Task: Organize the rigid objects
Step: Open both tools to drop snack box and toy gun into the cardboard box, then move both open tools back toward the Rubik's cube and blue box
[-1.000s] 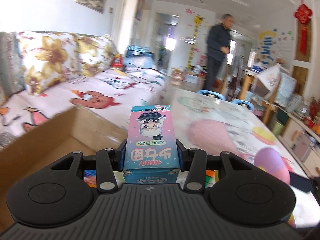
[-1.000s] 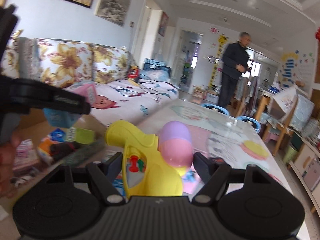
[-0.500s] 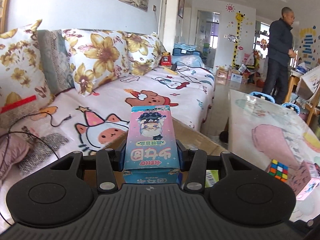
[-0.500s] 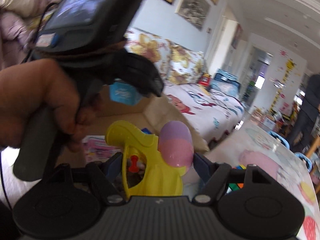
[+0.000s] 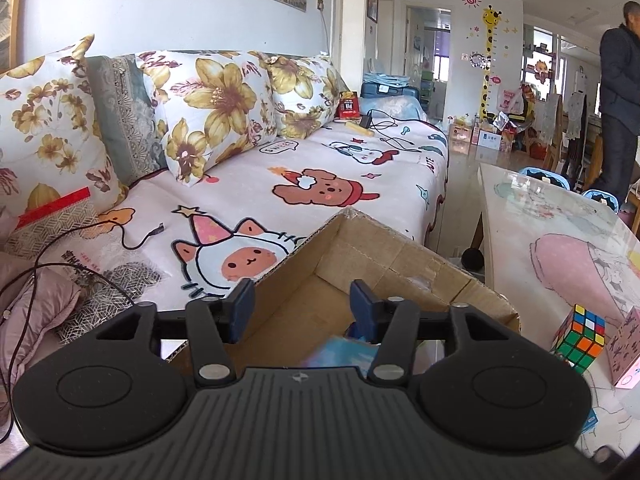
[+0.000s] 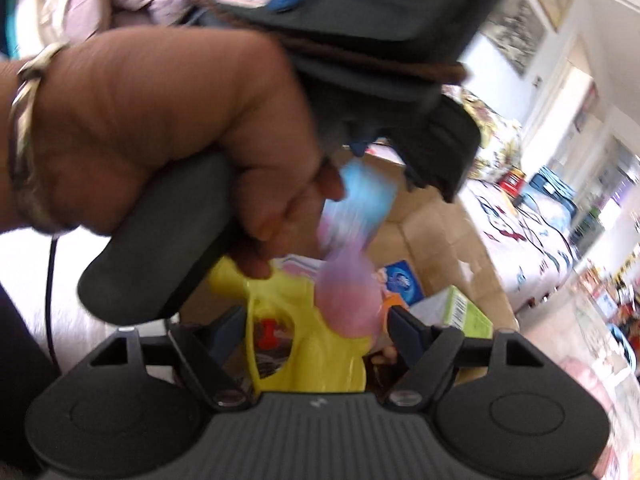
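Across the upper left and middle of the left wrist view: a long sofa under a pink cartoon-print cover (image 5: pixel 320 184), floral cushions along its back. Right edge of that view: a glass-topped table with a pastel picture beneath (image 5: pixel 560 232), carrying a multicoloured plastic puzzle cube (image 5: pixel 580 336) low at the right. Centre, just beyond the fingers: an open brown cardboard box (image 5: pixel 400 256), flaps up, already holding small packets as seen in the right wrist view (image 6: pixel 436 240). Left gripper (image 5: pixel 303 304) over the box mouth, jaws opening and nothing pinched; below them, blurred at the lower centre, the small pink-and-blue printed carton (image 5: pixel 340 354), apparently dropping into the box, seen again as a blue-pink smear in the middle of the right wrist view (image 6: pixel 360 208). Upper left of that view: a hand (image 6: pixel 168 128) wrapped round the left gripper's handle. Right gripper (image 6: pixel 316 320) at lower centre, jaws opening, with the yellow plastic toy gun topped by a pink-and-purple egg (image 6: pixel 312 344) between them, no longer clearly pressed by the pads. Step in hand, by judgement: release of both items into the box. Next call: jaws spread enough to free the toy, then both grippers back toward the table, likely for the cube.
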A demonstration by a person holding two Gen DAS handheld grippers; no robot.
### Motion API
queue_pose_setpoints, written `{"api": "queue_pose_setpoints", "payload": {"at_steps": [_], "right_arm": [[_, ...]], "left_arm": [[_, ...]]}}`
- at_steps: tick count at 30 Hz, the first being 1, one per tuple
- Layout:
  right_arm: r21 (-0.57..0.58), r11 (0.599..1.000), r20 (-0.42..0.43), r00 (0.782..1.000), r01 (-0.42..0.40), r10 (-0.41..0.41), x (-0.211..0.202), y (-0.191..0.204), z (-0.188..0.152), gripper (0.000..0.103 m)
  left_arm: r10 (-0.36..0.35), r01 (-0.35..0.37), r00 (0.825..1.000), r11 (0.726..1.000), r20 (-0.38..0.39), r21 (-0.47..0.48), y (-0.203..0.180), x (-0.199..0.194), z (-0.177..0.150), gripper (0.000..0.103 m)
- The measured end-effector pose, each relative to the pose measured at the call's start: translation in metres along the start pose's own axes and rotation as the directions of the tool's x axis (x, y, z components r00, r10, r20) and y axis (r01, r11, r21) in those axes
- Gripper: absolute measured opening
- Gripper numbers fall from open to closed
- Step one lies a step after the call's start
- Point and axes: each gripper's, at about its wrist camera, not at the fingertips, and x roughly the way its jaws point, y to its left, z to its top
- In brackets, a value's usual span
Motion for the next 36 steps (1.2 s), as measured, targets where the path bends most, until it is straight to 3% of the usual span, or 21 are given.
{"api": "queue_pose_setpoints", "payload": {"at_steps": [2, 5, 20, 36], "right_arm": [[0.006, 1.000, 0.009, 1.000, 0.017, -0.018, -0.006, 0.000, -0.003, 0.091], [0.068, 0.997, 0.023, 1.000, 0.020, -0.022, -0.019, -0.005, -0.009, 0.094], [0.286, 0.935, 0.018, 0.974, 0.211, -0.225, -0.062, -0.026, -0.034, 0.094], [0.374, 0.886, -0.015, 0.956, 0.276, -0.291, -0.068, -0.046, -0.065, 0.094]], "left_arm": [[0.005, -0.005, 1.000, 1.000, 0.001, 0.006, -0.001, 0.000, 0.000, 0.088], [0.009, -0.009, 1.000, 1.000, 0.008, 0.018, -0.003, -0.001, -0.001, 0.099], [-0.007, 0.007, 1.000, 0.998, 0.002, 0.054, -0.008, 0.003, -0.001, 0.103], [-0.058, 0.056, 0.998, 0.992, 0.020, 0.112, -0.024, 0.005, -0.005, 0.103]]}}
